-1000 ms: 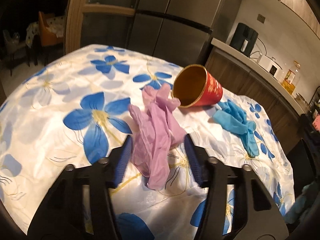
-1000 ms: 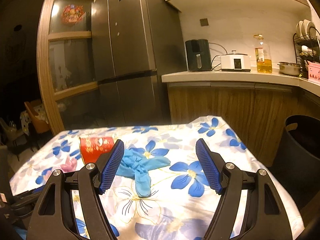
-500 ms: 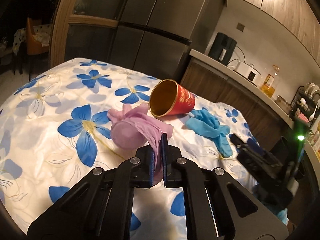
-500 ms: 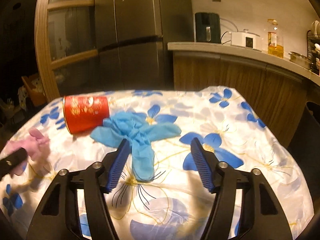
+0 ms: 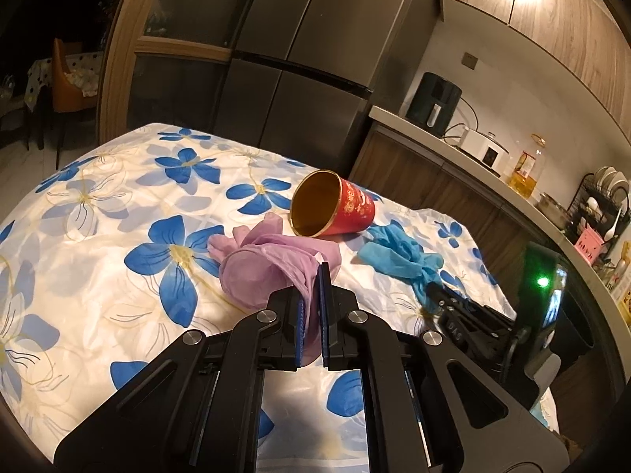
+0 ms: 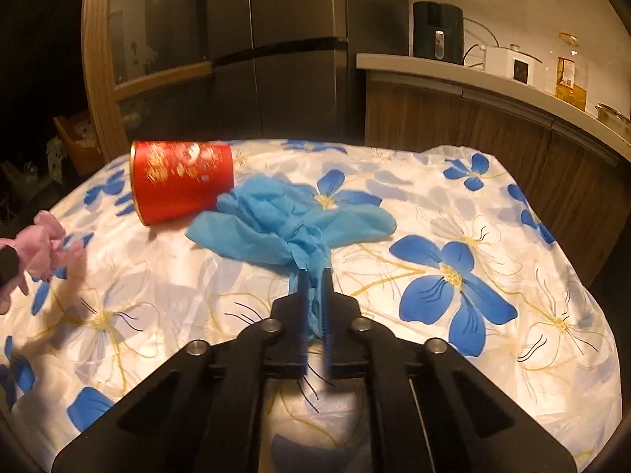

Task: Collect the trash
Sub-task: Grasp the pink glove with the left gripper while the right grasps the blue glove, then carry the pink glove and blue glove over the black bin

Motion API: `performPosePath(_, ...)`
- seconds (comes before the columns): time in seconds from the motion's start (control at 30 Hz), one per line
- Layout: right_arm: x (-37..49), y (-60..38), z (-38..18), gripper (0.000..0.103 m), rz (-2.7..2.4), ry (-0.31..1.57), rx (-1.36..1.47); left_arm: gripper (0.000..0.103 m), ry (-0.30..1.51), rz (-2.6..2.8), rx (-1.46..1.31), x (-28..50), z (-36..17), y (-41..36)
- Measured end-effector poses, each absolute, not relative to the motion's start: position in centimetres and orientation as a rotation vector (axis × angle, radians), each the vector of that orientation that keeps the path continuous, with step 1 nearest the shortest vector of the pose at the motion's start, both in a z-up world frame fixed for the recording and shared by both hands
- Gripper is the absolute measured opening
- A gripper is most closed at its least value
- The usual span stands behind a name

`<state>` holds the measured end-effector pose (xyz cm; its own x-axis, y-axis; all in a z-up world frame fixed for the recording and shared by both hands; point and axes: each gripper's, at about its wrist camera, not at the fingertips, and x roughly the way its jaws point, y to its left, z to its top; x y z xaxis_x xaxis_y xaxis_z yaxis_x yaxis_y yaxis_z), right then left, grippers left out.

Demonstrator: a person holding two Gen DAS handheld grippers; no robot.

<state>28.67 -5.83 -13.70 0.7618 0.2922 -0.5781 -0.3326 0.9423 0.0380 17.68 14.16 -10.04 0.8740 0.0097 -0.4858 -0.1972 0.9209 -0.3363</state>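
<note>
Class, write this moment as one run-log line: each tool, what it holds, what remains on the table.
left tool: shut on pink glove | right tool: just closed on blue glove | red cup: on its side, untouched

Floral-clothed table [image 5: 98,213]: red cup [image 5: 347,209], gloves [image 6: 292,216]

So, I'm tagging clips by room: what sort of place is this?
Most likely a home kitchen with a dining table: a tall steel fridge, a wood-fronted counter bearing an air fryer, and a dish rack, beside a table under a floral cloth.
</note>
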Motion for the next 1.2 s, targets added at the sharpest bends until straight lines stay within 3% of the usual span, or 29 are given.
performPosePath(0.47, 23.6, -9.7, -7.7, 0.002, 0.372, 0.431, 0.028, 0.005, 0.476, 0.096, -0.361, 16.5, -8.7, 12.7)
performPosePath(1.2, 15.7, -17.4, -3.6, 0.002, 0.358, 0.332, 0.111, 0.004, 0.452, -0.010, -0.258, 14.1, -6.1, 4.1)
